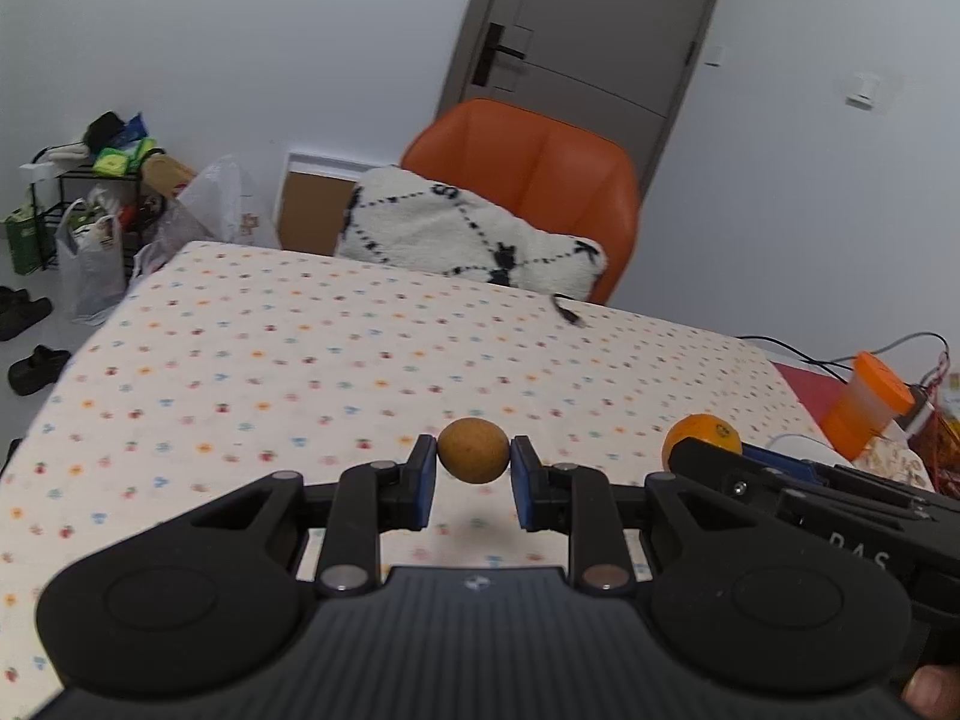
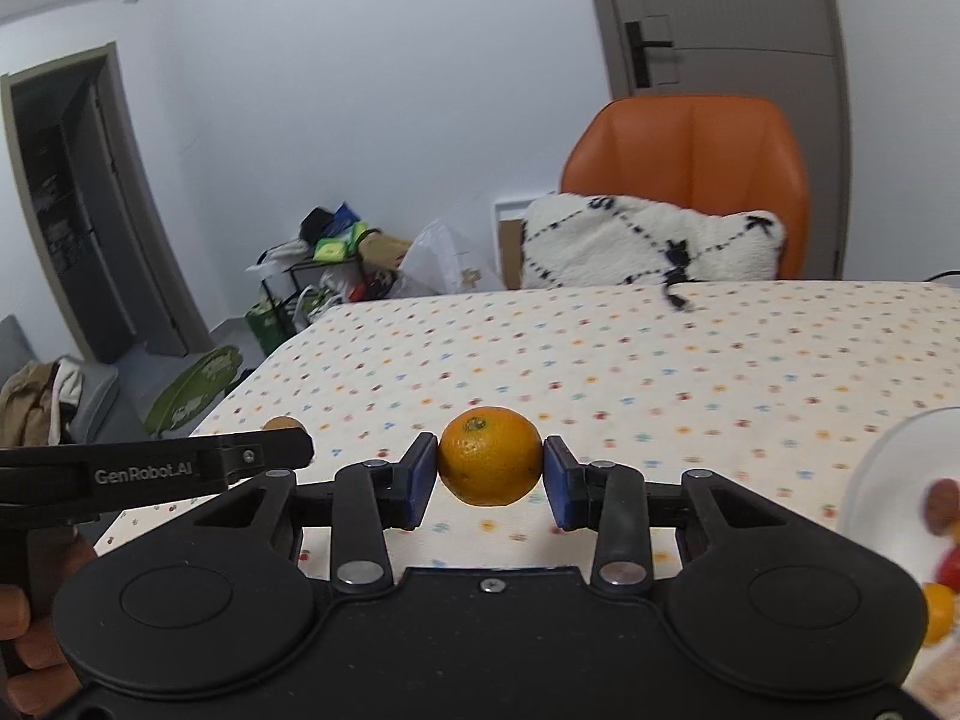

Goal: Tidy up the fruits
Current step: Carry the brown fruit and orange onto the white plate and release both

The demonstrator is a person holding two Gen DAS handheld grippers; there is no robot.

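My left gripper (image 1: 472, 465) is shut on a small round brown fruit (image 1: 472, 450), which hangs above the dotted tablecloth (image 1: 300, 360) with its shadow below. My right gripper (image 2: 489, 471) is shut on an orange (image 2: 489, 456), blue pads pressing both its sides, also off the cloth. The two tools are side by side. The orange (image 1: 702, 433) shows at the right of the left wrist view, and the brown fruit (image 2: 282, 422) peeks over the other tool at the left of the right wrist view.
A pale bowl (image 2: 888, 468) with blurred red and orange fruits stands at the right edge. An orange-lidded jar (image 1: 864, 408) and cables lie at the table's right end. An orange chair (image 1: 540, 174) with a white cushion (image 1: 462, 234) stands behind the table.
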